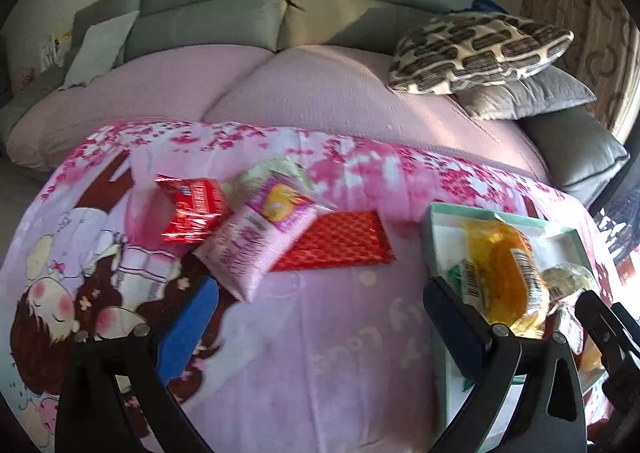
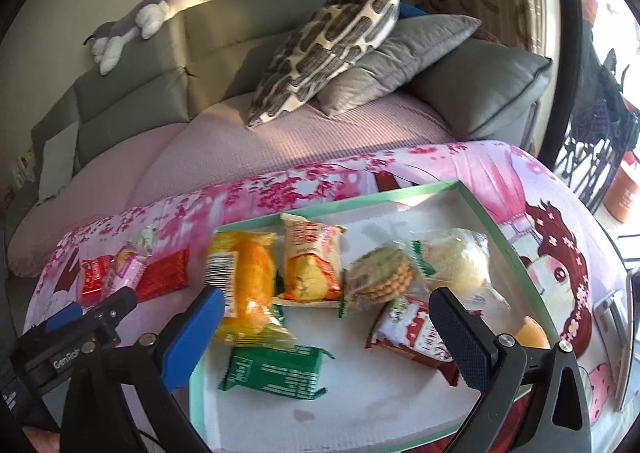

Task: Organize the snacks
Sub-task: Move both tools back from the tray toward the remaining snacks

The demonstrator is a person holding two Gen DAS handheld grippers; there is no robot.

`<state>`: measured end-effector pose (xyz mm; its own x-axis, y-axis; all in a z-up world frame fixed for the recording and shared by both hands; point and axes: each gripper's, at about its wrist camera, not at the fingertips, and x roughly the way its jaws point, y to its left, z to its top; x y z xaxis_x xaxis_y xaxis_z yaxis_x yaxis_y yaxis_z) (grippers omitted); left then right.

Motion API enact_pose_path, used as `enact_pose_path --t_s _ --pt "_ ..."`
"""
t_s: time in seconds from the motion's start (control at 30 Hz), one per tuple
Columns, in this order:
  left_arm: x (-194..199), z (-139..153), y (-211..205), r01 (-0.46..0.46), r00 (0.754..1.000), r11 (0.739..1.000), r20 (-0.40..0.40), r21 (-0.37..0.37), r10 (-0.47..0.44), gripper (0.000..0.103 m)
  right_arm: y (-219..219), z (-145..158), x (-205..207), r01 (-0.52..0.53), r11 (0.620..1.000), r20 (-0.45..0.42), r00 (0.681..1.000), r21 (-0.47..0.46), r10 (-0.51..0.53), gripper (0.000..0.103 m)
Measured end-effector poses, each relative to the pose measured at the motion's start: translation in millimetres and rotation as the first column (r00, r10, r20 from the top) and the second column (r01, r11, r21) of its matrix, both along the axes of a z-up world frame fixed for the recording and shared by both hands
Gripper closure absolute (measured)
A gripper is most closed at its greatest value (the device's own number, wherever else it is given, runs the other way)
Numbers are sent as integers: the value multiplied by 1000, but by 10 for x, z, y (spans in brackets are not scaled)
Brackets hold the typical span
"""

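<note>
— Left wrist view: left gripper (image 1: 320, 317) spread wide, empty, over the pink blanket (image 1: 320, 365); red packet (image 1: 192, 215), pink packet (image 1: 256, 241) loose there.

— Right wrist view: right gripper (image 2: 332, 329) wide too, gripping nothing; green-rimmed tray (image 2: 400, 193) interior shown, green packet (image 2: 276, 373) inside.

- A pink cartoon-print blanket (image 1: 320, 333) covered the surface.
- On it lay a red packet (image 1: 192, 213), a pink packet (image 1: 256, 241) and a red foil packet (image 1: 340, 241).
- A green-rimmed tray (image 2: 360, 197) rested beside them.
</note>
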<state>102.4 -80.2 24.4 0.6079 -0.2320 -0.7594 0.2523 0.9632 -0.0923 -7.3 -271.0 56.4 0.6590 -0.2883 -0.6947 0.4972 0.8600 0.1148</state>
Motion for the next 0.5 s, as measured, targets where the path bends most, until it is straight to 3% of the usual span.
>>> enact_pose_path --t_s 0.3,0.5 --pt "164 -98 469 -139 990 989 -16 39 140 1 414 16 178 -148 989 23 989 -26 148 0" --pt "162 12 776 -226 972 973 70 46 223 1 681 -26 292 -241 971 29 970 6 241 0"
